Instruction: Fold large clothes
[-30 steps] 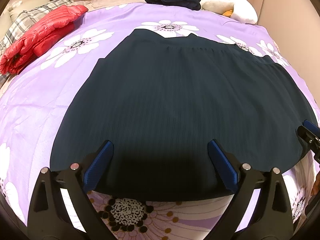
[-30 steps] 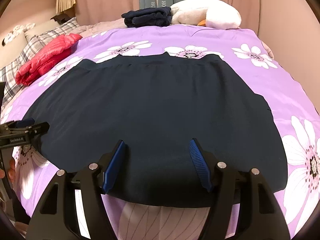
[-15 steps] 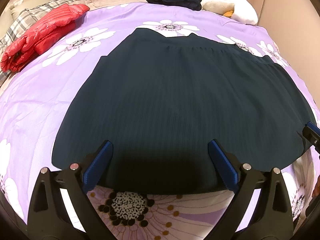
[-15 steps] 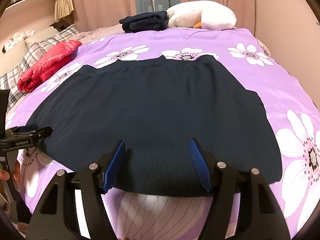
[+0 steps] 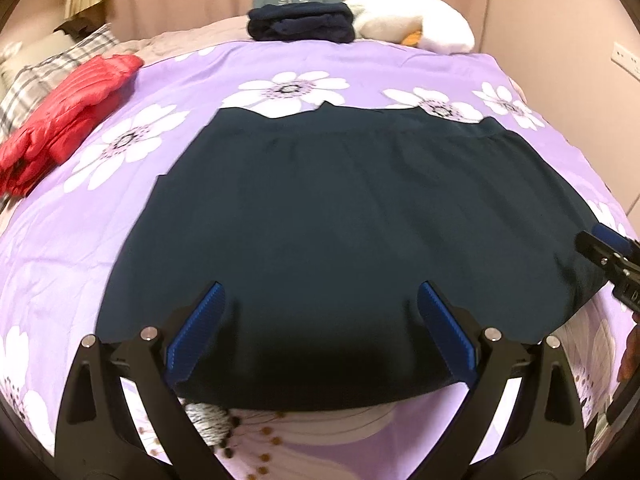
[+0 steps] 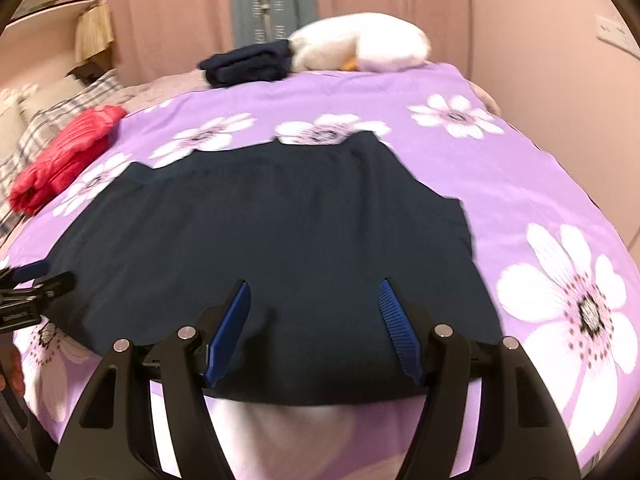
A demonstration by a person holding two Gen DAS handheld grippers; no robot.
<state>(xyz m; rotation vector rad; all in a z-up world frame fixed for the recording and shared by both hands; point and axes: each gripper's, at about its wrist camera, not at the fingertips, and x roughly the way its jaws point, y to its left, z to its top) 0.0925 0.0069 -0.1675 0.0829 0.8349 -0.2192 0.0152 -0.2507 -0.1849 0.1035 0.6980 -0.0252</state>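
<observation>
A large dark navy garment lies spread flat on the purple flowered bed cover; it also shows in the right wrist view. My left gripper is open and empty above the garment's near hem. My right gripper is open and empty above the near hem further right. The right gripper's tip shows at the right edge of the left wrist view, and the left gripper's tip shows at the left edge of the right wrist view.
A red puffer jacket lies at the bed's left side by plaid pillows. A folded dark navy pile and a white plush toy sit at the far end. Curtains and a wall stand behind.
Both grippers have drawn back and tilted up, so the garment looks farther away and more of the wall shows. The garment has not moved. Both grippers stay open.
</observation>
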